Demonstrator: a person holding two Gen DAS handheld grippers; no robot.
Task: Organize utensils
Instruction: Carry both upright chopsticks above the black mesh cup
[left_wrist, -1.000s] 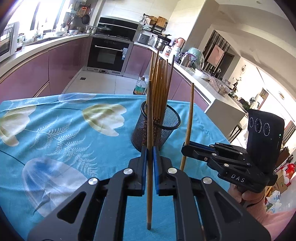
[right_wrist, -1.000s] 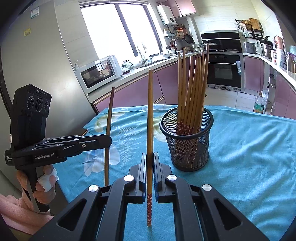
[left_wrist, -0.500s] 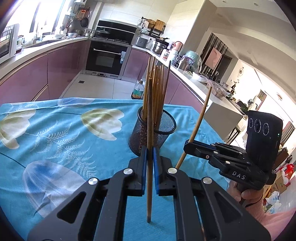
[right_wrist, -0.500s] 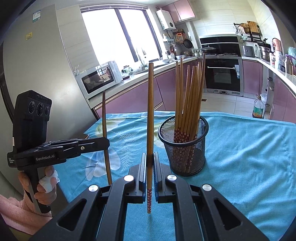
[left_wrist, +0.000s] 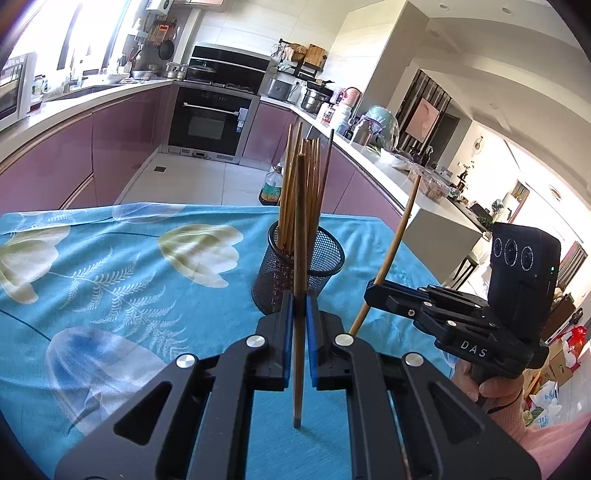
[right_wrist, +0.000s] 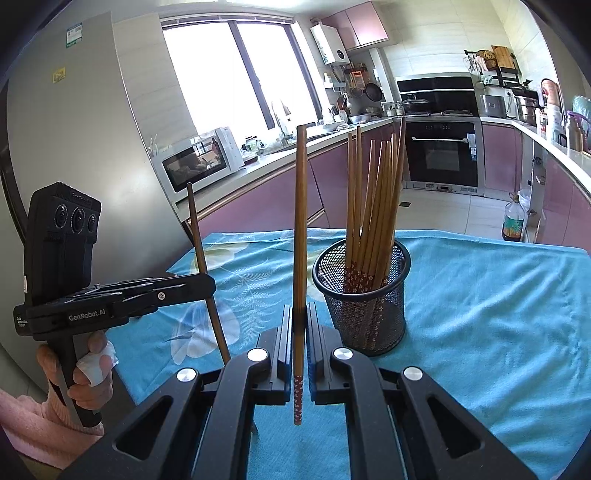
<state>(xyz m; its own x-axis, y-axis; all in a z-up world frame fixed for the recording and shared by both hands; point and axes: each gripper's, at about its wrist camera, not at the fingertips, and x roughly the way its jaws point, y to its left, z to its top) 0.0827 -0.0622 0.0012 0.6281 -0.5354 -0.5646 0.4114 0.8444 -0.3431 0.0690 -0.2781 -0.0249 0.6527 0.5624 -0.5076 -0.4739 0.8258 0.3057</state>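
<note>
**Two chopsticks up, one holder waiting**

Kitchen table (right_wrist: 498, 314) is carrying one mesh holder (right_wrist: 364, 306). "GenRobot.AI" left tongs (right_wrist: 207, 286) are clamping one chopstick (right_wrist: 201, 251); "DAS" right tongs (left_wrist: 371, 291) are clamping another chopstick (left_wrist: 400, 229), holder at 11 o'clock.

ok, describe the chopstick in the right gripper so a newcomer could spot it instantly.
On the blue floral tablecloth stands a black mesh holder full of chopsticks. Just left of it in the right wrist view, the right gripper clamps one chopstick upright. It stands alone outside the holder, red patterned end down.
</note>
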